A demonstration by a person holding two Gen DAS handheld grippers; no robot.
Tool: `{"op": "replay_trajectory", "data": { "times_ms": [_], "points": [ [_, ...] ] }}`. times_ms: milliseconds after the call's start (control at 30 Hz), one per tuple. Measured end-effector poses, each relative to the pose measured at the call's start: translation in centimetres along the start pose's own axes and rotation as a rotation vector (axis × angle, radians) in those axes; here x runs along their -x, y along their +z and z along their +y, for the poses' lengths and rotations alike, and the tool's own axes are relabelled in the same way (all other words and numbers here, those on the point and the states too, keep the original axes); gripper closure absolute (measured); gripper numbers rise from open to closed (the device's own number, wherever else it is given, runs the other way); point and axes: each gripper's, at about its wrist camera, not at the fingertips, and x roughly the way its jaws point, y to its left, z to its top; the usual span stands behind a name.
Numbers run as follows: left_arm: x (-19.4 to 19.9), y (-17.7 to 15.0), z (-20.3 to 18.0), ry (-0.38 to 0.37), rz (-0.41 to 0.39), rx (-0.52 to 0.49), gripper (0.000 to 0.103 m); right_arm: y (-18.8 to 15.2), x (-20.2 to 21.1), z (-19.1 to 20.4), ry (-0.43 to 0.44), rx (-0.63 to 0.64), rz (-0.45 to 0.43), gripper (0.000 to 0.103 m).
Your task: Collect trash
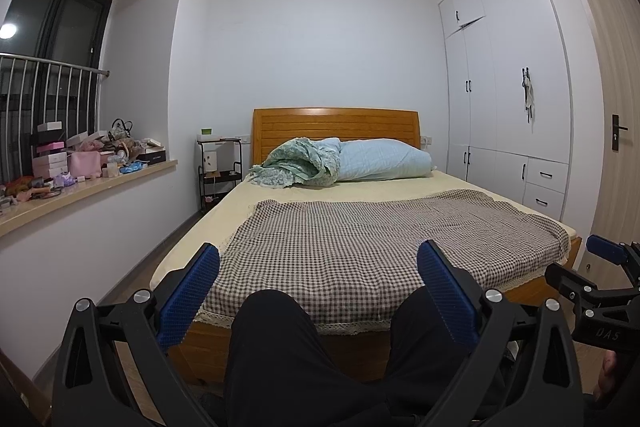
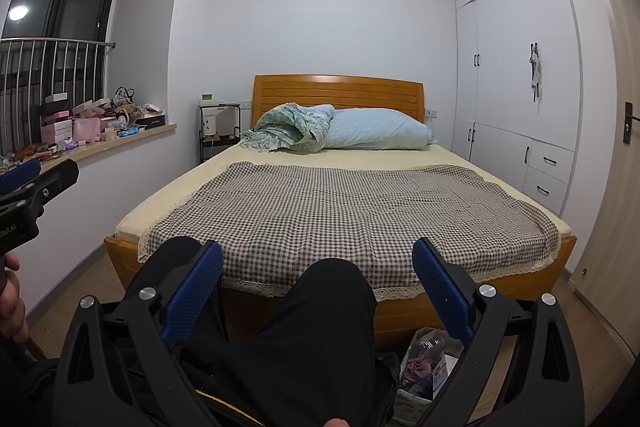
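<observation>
While both cameras are looking along the bed (image 2: 320,211), the left gripper (image 1: 318,269) is hovering over the person's dark-trousered knee (image 1: 276,339) with its blue-padded fingers (image 1: 188,297) spread wide and gripping nothing. The right gripper (image 2: 318,267) is hanging beside it, its fingers (image 2: 194,297) likewise standing wide apart and empty, above the other knee (image 2: 320,311). A clear bag of trash (image 2: 428,363) is lying on the floor near the foot of the bed, at its wardrobe-side corner, with pink scraps and papers showing inside; it is sitting below the right gripper's outer finger and is touching neither gripper. A checked blanket (image 1: 380,239) is covering the near half of the bed, and a green quilt (image 1: 296,163) and a pale blue pillow (image 1: 384,159) are resting against the wooden headboard (image 1: 336,125). On the window side of the bed, a windowsill (image 1: 80,195) is carrying a clutter of pink boxes (image 1: 50,163) and small items, and a black rack (image 1: 220,171) is standing beside the headboard. A white wardrobe (image 1: 508,107) is lining the opposite side of the bed.
</observation>
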Motion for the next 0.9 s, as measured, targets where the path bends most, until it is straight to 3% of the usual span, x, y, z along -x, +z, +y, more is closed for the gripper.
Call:
{"op": "replay_trajectory", "data": {
  "times_ms": [900],
  "points": [
    [0.07, -0.22, -0.74, -0.002, 0.016, 0.012, 0.007, 0.04, -0.16, -0.27, -0.004, -0.020, 0.016, 0.012]
  ]
}}
